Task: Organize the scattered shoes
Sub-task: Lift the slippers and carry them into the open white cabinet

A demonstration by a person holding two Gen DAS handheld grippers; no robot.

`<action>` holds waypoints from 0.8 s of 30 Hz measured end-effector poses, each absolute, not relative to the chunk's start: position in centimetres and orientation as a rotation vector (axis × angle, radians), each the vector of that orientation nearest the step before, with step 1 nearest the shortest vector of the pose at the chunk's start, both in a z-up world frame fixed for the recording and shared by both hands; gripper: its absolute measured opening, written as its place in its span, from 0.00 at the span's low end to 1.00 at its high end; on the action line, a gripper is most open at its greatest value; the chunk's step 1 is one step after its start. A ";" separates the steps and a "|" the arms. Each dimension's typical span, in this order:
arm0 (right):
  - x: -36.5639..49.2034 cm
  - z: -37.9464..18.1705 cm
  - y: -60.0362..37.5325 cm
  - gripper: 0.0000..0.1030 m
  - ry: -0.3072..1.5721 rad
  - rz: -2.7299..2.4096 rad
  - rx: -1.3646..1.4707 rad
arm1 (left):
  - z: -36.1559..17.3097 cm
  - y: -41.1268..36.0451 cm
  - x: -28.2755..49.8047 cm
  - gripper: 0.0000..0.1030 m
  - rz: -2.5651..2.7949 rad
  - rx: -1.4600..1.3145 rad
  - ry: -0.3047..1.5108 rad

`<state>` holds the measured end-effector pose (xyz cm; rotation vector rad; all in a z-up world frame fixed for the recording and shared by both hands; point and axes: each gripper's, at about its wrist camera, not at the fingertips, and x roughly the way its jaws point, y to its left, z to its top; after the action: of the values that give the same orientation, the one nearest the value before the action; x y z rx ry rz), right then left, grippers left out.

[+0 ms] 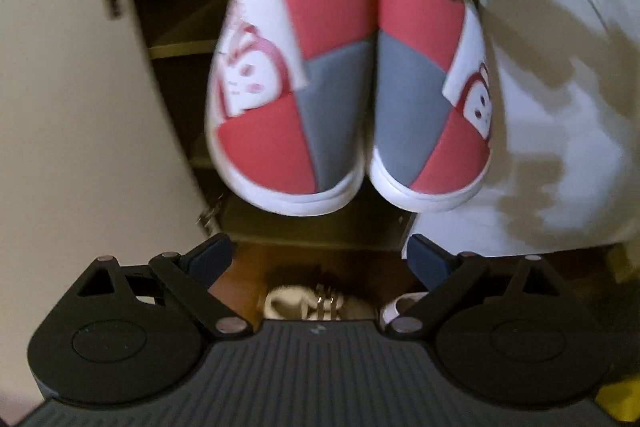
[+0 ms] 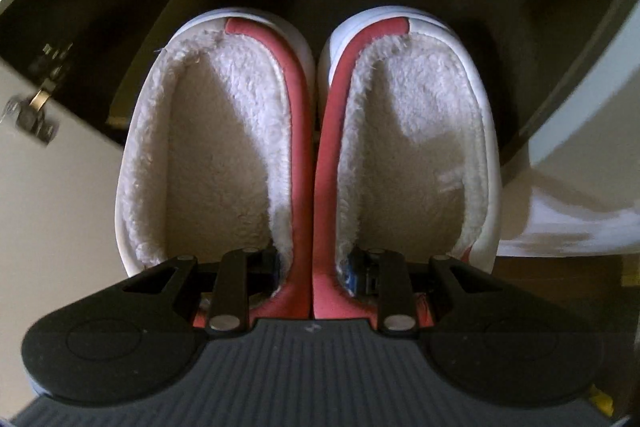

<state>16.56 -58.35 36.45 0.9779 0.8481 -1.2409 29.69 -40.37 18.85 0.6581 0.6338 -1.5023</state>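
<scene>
A pair of red, grey and white slippers (image 1: 348, 87) hangs toes down in front of an open shoe cabinet (image 1: 192, 47). In the right wrist view I look into their fleece-lined openings (image 2: 312, 155). My right gripper (image 2: 316, 273) is shut on the two inner red walls, pressed together, one finger inside each slipper. My left gripper (image 1: 320, 259) is open and empty, below the hanging slippers. Its blue pads (image 1: 428, 261) stand wide apart.
The cabinet's white doors stand open at left (image 1: 80, 107) and right (image 1: 560, 107), with dark shelves between. Beige shoes (image 1: 316, 303) lie on the brown floor below my left gripper. A door hinge (image 2: 36, 111) shows at left in the right wrist view.
</scene>
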 end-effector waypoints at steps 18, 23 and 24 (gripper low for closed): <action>18.1 39.4 -61.4 0.25 0.774 -1.312 0.913 | 15.6 -46.9 32.1 0.93 -1.556 0.665 0.539; 17.5 40.2 -60.3 0.27 0.726 -1.318 0.838 | 15.3 -46.7 32.7 0.92 -1.576 0.661 0.554; 17.3 40.4 -60.1 0.27 0.716 -1.319 0.823 | 15.3 -46.3 32.8 0.92 -1.585 0.659 0.550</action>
<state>17.32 -60.11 40.38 0.8232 0.7160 -1.3194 32.84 -46.33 15.32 0.6589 0.5504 -1.5849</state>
